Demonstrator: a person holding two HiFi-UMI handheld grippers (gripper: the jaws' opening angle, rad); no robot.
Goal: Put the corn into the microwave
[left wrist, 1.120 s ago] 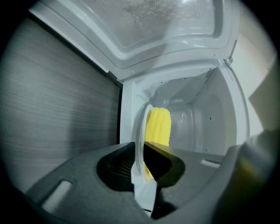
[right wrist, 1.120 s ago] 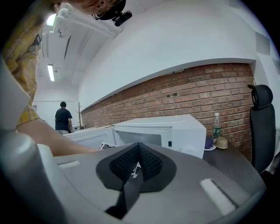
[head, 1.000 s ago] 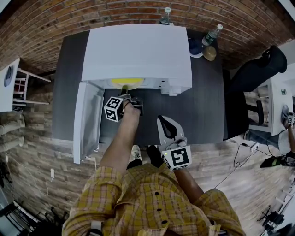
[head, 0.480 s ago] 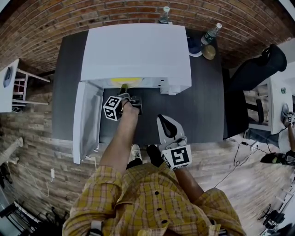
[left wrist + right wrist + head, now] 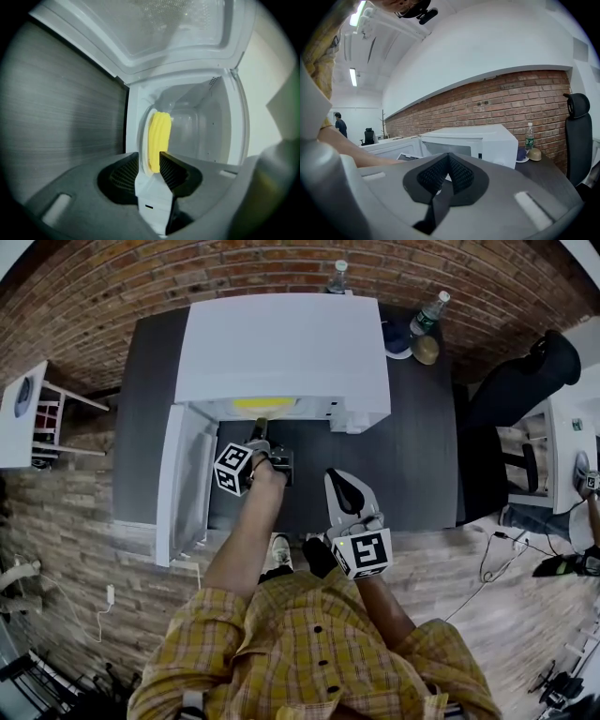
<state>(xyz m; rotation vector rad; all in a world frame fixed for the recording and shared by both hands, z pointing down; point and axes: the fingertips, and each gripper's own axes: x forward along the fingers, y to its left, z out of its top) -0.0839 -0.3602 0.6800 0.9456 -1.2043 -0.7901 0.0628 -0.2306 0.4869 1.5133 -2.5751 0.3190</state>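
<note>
**Corn lies inside the open microwave, left jaws spread just off it**

The corn is a short, bright yellow cob with lengthwise ridges. It rests on a pale round tray just inside the front lip of the microwave; from the head view only a yellow sliver shows under the oven's top edge. The left gripper points into the cavity. Its jaws have just been opening wide and then easing in slightly, and they stand apart with the cob's near end showing between the tips, the pads not pressing on it. The right gripper hangs over the front edge of the dark table, jaws together on nothing.

The door swings out on the left gripper's outer side, close alongside it. Inside, white walls and ceiling leave open space beyond and beside the cob. To the right of the oven the tabletop is bare up to two bottles at the far corner.
</note>
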